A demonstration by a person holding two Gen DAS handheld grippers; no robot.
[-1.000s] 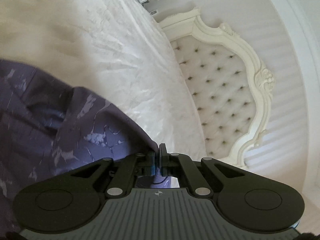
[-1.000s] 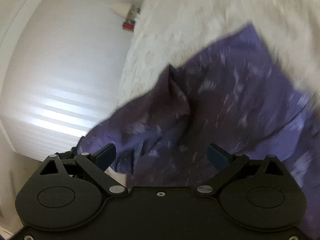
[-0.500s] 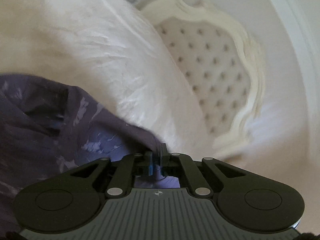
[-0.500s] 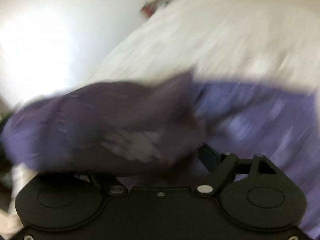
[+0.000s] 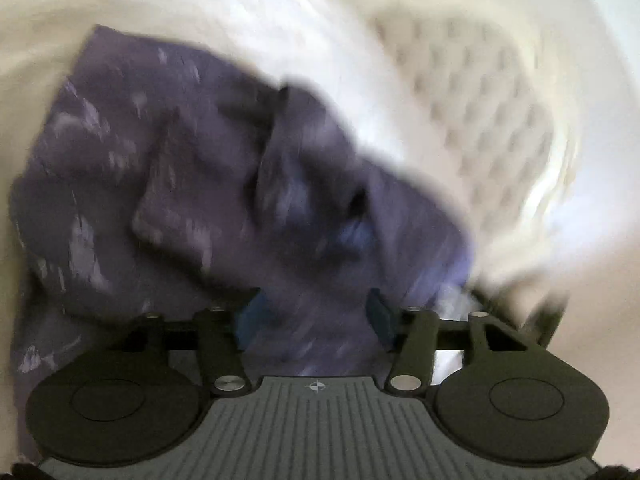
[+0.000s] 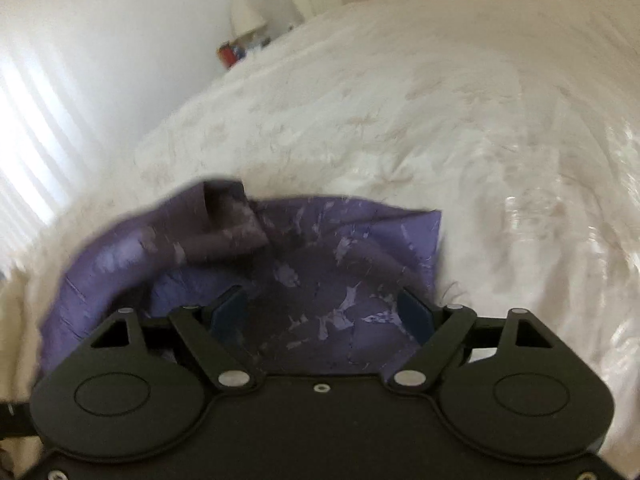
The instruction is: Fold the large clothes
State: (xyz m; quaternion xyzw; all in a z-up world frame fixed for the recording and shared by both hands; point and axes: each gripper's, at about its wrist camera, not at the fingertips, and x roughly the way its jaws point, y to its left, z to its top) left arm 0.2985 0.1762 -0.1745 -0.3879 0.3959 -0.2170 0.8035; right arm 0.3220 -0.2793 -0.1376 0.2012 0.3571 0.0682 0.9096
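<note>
A purple garment point(image 5: 192, 184) with pale streaks lies bunched in folds on the white bedspread point(image 5: 280, 28). My left gripper point(image 5: 314, 312) hovers at its near edge with jaws opening; the blue pads point(image 5: 250, 314) stand apart and the cloth runs between them without being pressed. This view is blurred. In the right wrist view the same garment point(image 6: 304, 256) lies flat with one corner turned up at the left. My right gripper point(image 6: 320, 310) is open just above it, with cloth showing between the fingers but not pinched.
The white bedspread point(image 6: 460, 120) stretches far beyond the garment. A cream tufted headboard point(image 5: 488, 128) stands at the bed's end. A lamp point(image 6: 246, 16) and a red item point(image 6: 228, 54) sit on a bedside stand by the white wall.
My left gripper, shut on the garment's edge before, now has its jaws apart and sits lower over the cloth. The right view has rolled level, and the fold draped over its left finger has dropped.
</note>
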